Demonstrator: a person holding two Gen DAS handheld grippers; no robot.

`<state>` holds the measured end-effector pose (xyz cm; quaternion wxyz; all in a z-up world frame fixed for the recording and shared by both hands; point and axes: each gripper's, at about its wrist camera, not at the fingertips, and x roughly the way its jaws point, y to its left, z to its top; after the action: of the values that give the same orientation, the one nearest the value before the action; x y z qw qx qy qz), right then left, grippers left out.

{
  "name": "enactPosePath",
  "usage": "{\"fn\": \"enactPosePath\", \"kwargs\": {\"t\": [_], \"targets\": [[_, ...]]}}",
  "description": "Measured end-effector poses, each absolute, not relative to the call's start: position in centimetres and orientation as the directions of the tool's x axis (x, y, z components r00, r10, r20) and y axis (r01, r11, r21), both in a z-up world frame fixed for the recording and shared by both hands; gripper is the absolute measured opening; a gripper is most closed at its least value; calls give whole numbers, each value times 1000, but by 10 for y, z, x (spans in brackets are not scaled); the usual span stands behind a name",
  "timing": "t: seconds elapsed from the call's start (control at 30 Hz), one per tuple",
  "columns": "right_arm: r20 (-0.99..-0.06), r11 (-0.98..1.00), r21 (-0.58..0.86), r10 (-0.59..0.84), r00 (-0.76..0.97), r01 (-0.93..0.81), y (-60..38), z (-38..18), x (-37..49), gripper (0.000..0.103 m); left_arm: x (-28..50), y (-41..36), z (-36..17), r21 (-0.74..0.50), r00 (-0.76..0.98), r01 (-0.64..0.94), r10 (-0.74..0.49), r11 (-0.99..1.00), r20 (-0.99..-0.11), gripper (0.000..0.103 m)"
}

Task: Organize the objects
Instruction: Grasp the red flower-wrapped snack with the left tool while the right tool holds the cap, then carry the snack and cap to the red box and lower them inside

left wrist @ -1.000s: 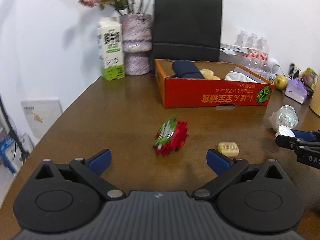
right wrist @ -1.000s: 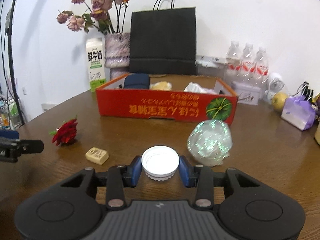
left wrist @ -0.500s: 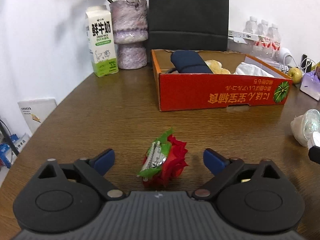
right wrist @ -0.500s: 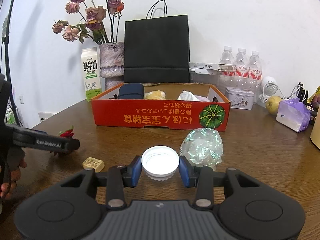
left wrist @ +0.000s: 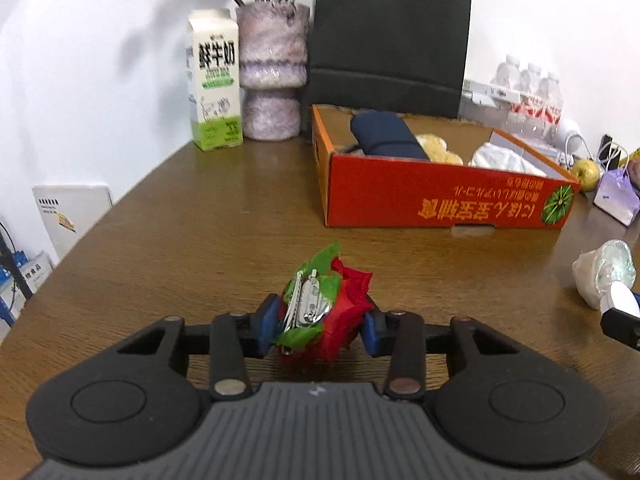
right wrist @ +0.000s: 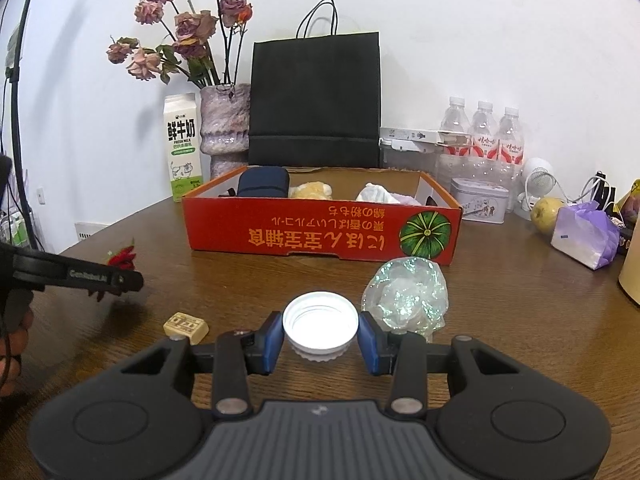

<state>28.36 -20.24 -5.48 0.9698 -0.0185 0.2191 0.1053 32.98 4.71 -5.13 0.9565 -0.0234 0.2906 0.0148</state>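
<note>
A red artificial rose [left wrist: 344, 304] with green leaves and a metal clip lies on the brown table [left wrist: 200, 240]. My left gripper [left wrist: 320, 322] is closing around it, and both blue pads touch its sides. In the right wrist view that gripper's finger [right wrist: 80, 276] covers part of the rose [right wrist: 122, 258]. My right gripper [right wrist: 320, 338] is shut on a white bottle cap [right wrist: 320, 320] just above the table. An iridescent wrapped ball [right wrist: 404, 296] sits right of the cap. A small tan block [right wrist: 186, 325] lies to its left. Behind stands the red cardboard box [right wrist: 320, 236].
The box holds a navy pouch [left wrist: 384, 136], a yellowish lump and white cloth. A milk carton [left wrist: 214, 80], a vase [left wrist: 272, 72] and a black paper bag [left wrist: 388, 40] stand at the back. Water bottles [right wrist: 484, 132], a tin, a pear and a purple packet [right wrist: 584, 236] crowd the right.
My left gripper moved forward over the rose and its wide jaws drew in until the pads met the flower. The right gripper kept still with the cap in it.
</note>
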Motion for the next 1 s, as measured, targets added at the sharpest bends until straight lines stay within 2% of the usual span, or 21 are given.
{"fn": "enactPosePath", "kwargs": {"t": [0.17, 0.37, 1.0], "targets": [[-421, 976, 8, 199, 885, -216, -202, -54, 283, 39, 311, 44, -39, -35, 871, -55, 31, 998, -490, 41], [-398, 974, -8, 203, 895, -225, -199, -52, 278, 39, 289, 32, -33, -56, 893, -42, 12, 998, -450, 41], [-327, 974, 9, 218, 919, -227, -205, -42, 260, 39, 259, -13, -35, -61, 902, -30, 0, 998, -432, 41]]}}
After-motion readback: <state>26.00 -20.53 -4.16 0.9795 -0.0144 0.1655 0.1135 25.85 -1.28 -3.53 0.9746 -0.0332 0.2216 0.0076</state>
